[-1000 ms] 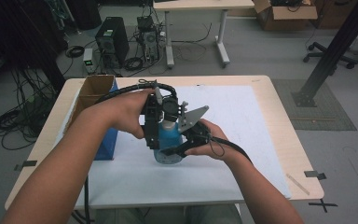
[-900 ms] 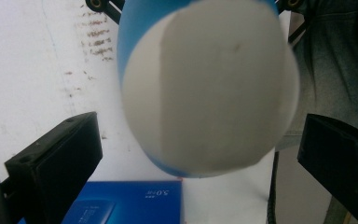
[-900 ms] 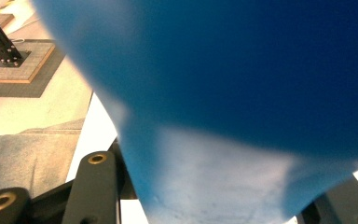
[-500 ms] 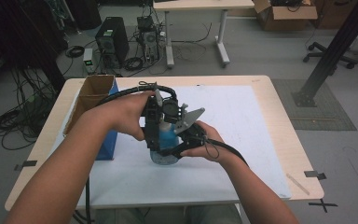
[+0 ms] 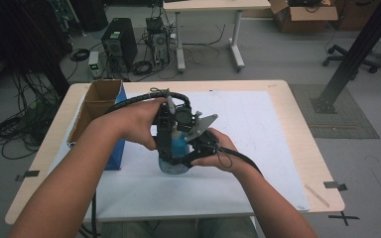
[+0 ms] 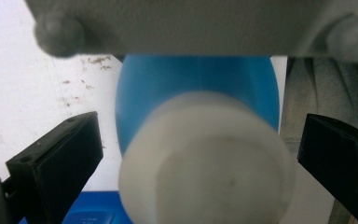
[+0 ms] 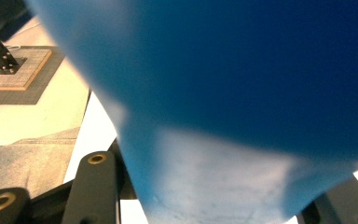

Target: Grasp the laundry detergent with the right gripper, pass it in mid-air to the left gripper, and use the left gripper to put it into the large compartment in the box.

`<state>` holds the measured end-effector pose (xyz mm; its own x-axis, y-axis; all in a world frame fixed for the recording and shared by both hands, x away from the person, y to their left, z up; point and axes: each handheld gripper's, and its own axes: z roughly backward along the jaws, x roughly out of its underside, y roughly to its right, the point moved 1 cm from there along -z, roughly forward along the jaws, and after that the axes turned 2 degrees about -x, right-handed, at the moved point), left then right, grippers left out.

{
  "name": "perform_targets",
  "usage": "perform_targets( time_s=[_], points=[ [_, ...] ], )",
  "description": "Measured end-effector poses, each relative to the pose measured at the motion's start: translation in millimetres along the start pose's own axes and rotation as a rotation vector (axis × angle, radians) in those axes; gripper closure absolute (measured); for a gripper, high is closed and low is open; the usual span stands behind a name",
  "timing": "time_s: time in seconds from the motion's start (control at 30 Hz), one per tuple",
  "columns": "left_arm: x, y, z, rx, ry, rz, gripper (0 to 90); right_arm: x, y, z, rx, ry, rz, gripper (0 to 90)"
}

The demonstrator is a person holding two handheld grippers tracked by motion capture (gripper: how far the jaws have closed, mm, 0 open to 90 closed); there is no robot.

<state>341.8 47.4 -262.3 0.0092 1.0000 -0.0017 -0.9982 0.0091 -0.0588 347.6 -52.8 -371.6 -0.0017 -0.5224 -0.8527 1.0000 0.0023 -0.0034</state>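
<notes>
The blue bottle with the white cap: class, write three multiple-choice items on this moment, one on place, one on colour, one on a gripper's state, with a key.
1. Where does the cardboard box stand?
A. at the table's left edge
B. on the floor by the chair
C. at the table's right edge

2. What colour is the bottle's cap?
A. red
B. white
C. black

3. How do the left gripper's jaws stand?
A. clamped on the cap
B. clamped on the box
C. open, either side of the cap

Key: 1 A, the cardboard box sits on the left of the table in the high view. 2 B, the cap is white on the blue bottle. 3 C, in the left gripper view the left gripper shows a gap between each jaw and the cap.
</notes>
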Motion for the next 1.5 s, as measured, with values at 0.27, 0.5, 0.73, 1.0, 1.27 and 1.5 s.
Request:
perform_targets(
  time_s=[0.27,0.5,0.73,1.0,1.27,1.5],
  points=[
    [-0.9,-0.4,-0.4,-0.003,-0.006,-0.008,3.9,0.0,-0.8,-1.2,-0.002,0.0,0.0,45.5],
    [-0.4,0.0,-0.3,-0.008,-0.007,-0.01,8.1,0.0,-1.5,-2.2,-0.006,0.001,-0.006,45.5],
    [-0.7,-0.1,-1.6,-0.012,-0.015,-0.011,10.5,-0.2,-2.1,-2.2,-0.003,0.002,-0.005,45.5],
    [-2.8,-0.6,-1.3,-0.014,-0.006,-0.002,13.4,-0.4,-2.9,-1.3,0.003,0.006,-0.007,45.5],
    [-4.1,-0.7,-1.1,-0.004,-0.007,-0.001,17.8,0.4,-2.4,-0.8,0.009,0.006,-0.005,45.5],
    [-5.9,-0.5,-0.6,-0.013,-0.013,-0.007,22.0,0.3,-3.1,0.9,0.005,0.013,-0.009,45.5]
  ],
)
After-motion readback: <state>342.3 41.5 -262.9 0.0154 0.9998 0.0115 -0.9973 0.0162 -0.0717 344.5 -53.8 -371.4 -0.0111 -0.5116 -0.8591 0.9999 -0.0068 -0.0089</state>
